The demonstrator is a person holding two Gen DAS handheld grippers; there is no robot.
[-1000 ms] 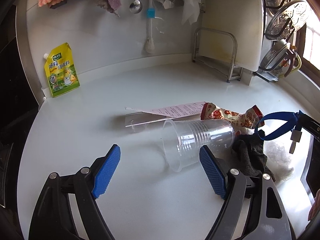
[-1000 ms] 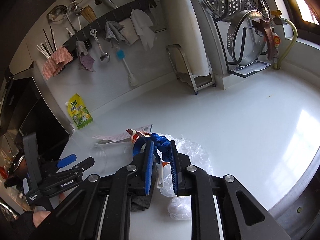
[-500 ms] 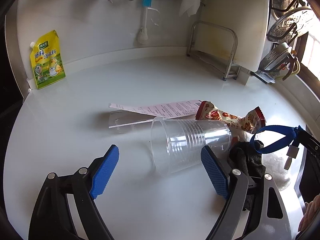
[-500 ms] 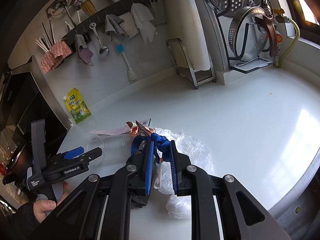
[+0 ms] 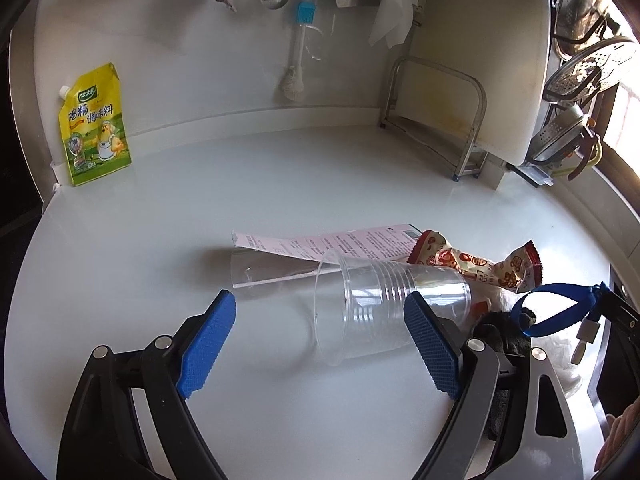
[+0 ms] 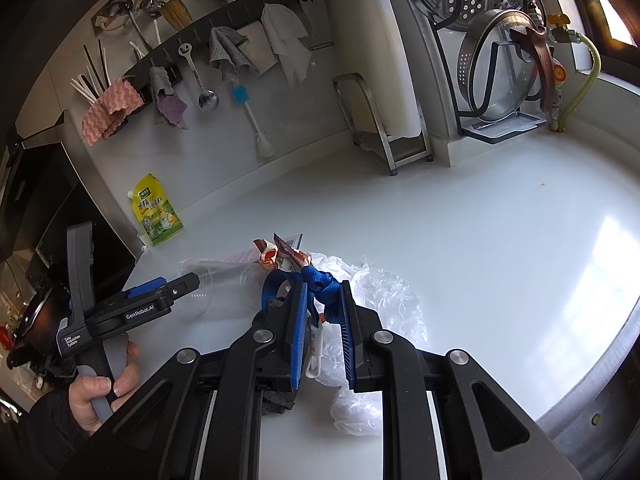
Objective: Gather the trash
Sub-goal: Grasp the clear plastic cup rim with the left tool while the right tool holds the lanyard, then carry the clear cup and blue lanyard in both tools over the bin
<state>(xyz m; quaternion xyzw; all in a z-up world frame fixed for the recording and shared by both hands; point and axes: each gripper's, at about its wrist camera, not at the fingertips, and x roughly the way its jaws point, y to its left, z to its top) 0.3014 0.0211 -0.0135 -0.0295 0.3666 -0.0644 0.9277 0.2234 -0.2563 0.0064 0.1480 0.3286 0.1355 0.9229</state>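
Left hand-held gripper now sits closer to the clear plastic cup than a second ago; the cup fills more of the left wrist view and the right pad reaches alongside its base end. Reads as an approach for a grasp, not yet made.

Left hand-held gripper: fingers spread wide, holding nothing. Right pad overlaps the cup's side in the view; contact cannot be confirmed. Left pad is apart from the cup, over bare tabletop.

Cup lies on its side, mouth toward the left pad, mid-tabletop. Just behind it: a pink printed slip and a red-and-cream snack wrapper, the wrapper touching the cup's base end. A dark cloth lies right of the cup.

Right hand-held gripper: fingers drawn near together and clamped on a blue strap, same grip as a second ago. A white connector hangs between them. Crumpled clear plastic bag lies under and beside it.

Judgement: cup is the next piece of trash; pads need to centre across its body before closing, since thin plastic may crush or roll.
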